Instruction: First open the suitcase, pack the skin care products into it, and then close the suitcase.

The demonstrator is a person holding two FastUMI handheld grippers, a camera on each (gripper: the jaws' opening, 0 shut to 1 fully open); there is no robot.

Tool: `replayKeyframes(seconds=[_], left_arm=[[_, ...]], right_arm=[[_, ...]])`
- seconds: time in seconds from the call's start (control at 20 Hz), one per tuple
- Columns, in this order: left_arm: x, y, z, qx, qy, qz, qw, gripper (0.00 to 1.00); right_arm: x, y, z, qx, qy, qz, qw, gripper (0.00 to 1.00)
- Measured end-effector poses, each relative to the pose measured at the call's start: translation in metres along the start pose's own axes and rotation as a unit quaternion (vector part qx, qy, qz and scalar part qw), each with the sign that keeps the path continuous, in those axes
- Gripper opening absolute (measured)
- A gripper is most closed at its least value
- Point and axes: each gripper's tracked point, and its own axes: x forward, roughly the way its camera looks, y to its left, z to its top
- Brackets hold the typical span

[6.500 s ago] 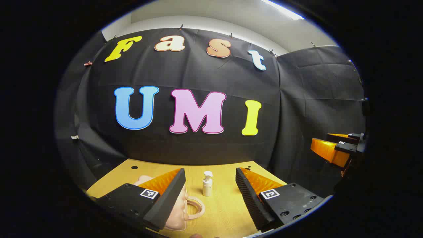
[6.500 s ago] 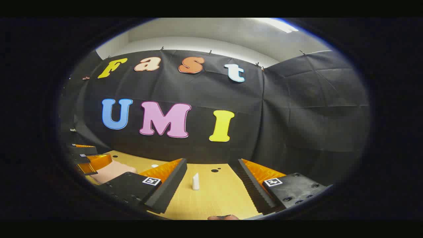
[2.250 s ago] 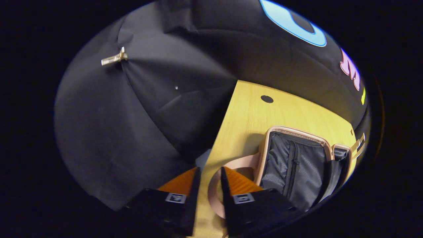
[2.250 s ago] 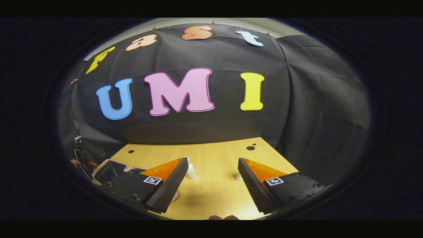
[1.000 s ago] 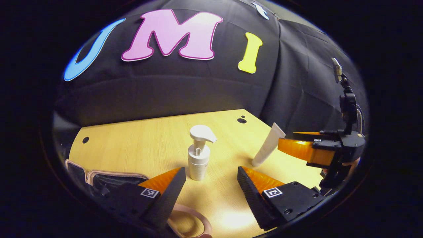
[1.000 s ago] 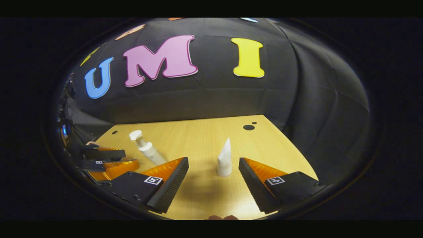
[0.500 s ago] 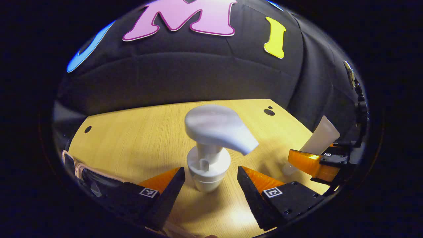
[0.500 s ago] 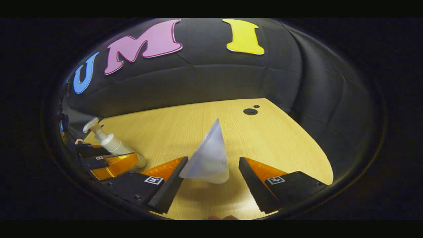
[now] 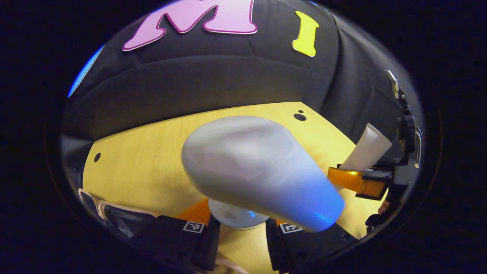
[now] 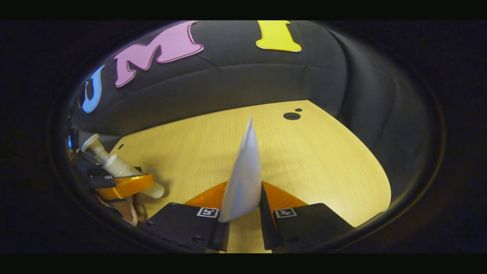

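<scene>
Both pairs of jaws are closed onto a product. In the left gripper view the left gripper (image 9: 240, 224) has its two fingers pressed on the round body of the white pump bottle (image 9: 251, 167), whose big pump head stands very close to the camera. In the right gripper view the right gripper (image 10: 243, 213) pinches the white tube (image 10: 245, 175) between its fingers, with the flat crimped end pointing up. Each view also shows the other gripper from the side, with its product in it. I cannot tell if the bottle and the tube are touching the wooden table (image 10: 323, 152) or are lifted a little above it. The suitcase (image 9: 114, 217) is seen at the lower left of the left gripper view, with its pale rim and dark lining showing, so I judge it is already open. Opening therefore seems done; what is left is to carry both products into the suitcase, let them go, and close the lid. No brand or writing can be read on the bottle or the tube; the small square markers on the fingers are patterns, not words.
</scene>
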Motion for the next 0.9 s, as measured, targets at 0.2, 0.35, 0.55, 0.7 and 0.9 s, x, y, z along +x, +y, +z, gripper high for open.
replayKeyframes(seconds=[0.2, 0.35, 0.55, 0.7, 0.9], left_arm=[[-0.087, 0.020, -0.033, 0.005, 0.072, -0.026, 0.997, 0.59], [-0.146, 0.049, -0.064, 0.005, 0.128, -0.027, 0.991, 0.57], [-0.187, 0.101, -0.097, -0.004, 0.181, -0.003, 0.983, 0.59], [-0.192, 0.126, -0.128, -0.027, 0.250, -0.001, 0.968, 0.60], [-0.176, 0.132, -0.169, -0.036, 0.330, -0.002, 0.943, 0.60]], right_arm=[[-0.053, 0.018, 0.008, -0.019, -0.028, 0.019, 0.999, 0.38], [-0.085, 0.038, 0.007, -0.019, -0.041, 0.032, 0.998, 0.38], [-0.118, 0.068, 0.006, -0.018, -0.065, 0.049, 0.997, 0.38], [-0.137, 0.089, 0.007, -0.027, -0.080, 0.056, 0.995, 0.38], [-0.160, 0.110, 0.009, -0.045, -0.099, 0.057, 0.992, 0.38]])
